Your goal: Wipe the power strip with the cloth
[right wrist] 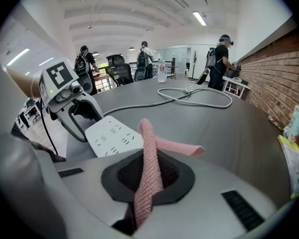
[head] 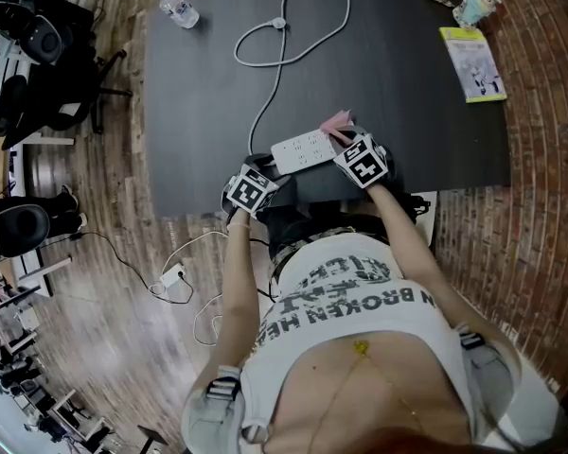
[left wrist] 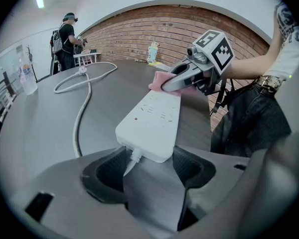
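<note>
Dark table point(head: 407, 83), brick wall point(left wrist: 189, 29); left gripper point(left wrist: 149, 159) clamps power strip point(left wrist: 152, 121), right gripper point(right wrist: 148, 176) pinches cloth point(right wrist: 149, 153).

Bare left forearm point(head: 233, 282) and right forearm point(head: 409, 239) angled inward, left tongs point(left wrist: 148, 159) clamped wide, right tongs point(right wrist: 150, 173) pinched tight.

I read the dark grey counter point(head: 379, 83) from centre to 12 o'clock in my head view. A brick wall point(head: 540, 159) runs along 3 o'clock. The wood-plank floor point(head: 123, 282) spans 7 to 10 o'clock. Black office chairs point(head: 38, 36) stand at 10 o'clock. Overhead, light strips point(right wrist: 199, 18) line a white ceiling point(right wrist: 114, 14).
</note>
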